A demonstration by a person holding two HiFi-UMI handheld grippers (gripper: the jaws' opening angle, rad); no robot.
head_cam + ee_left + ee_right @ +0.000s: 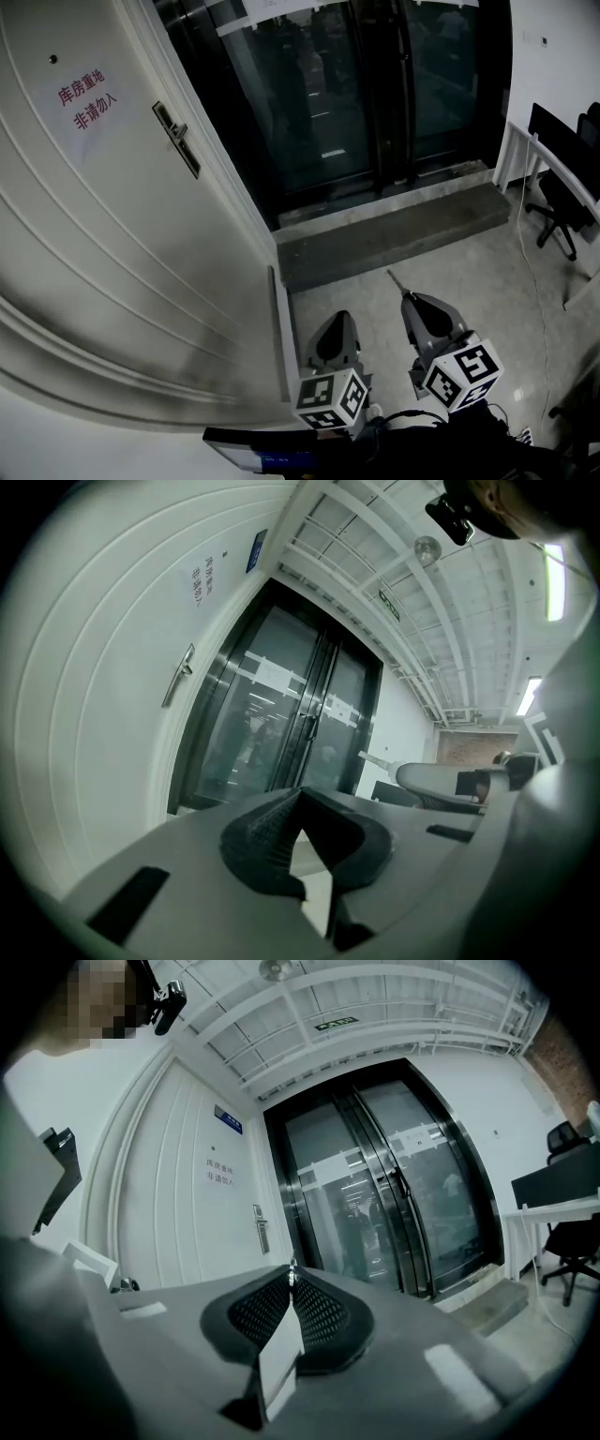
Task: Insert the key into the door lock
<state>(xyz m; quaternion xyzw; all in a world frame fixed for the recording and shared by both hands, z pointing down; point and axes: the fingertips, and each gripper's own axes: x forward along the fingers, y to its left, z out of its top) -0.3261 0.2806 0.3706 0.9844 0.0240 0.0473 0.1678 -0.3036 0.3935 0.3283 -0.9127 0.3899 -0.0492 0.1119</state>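
Note:
A white door (pixel 103 244) fills the left of the head view, with a red-lettered sign and a dark lock plate with a lever handle (pixel 176 139). The lock (pixel 261 1227) is far ahead in the right gripper view. Low in the head view, well short of the door, my right gripper (pixel 410 298) is shut on a key (pixel 397 282) that points up and forward. The key's tip (pixel 292 1266) sticks out past the shut jaws and its white tag (pixel 279 1358) hangs between them. My left gripper (pixel 340 319) is beside it, shut and holding nothing; its jaws (pixel 300 797) meet.
Dark glass double doors (pixel 347 94) stand right of the white door, behind a grey stone step (pixel 394 234). A white desk (pixel 562 178) and a black office chair (pixel 553 220) are at the far right. A cable (pixel 534 281) trails on the grey floor.

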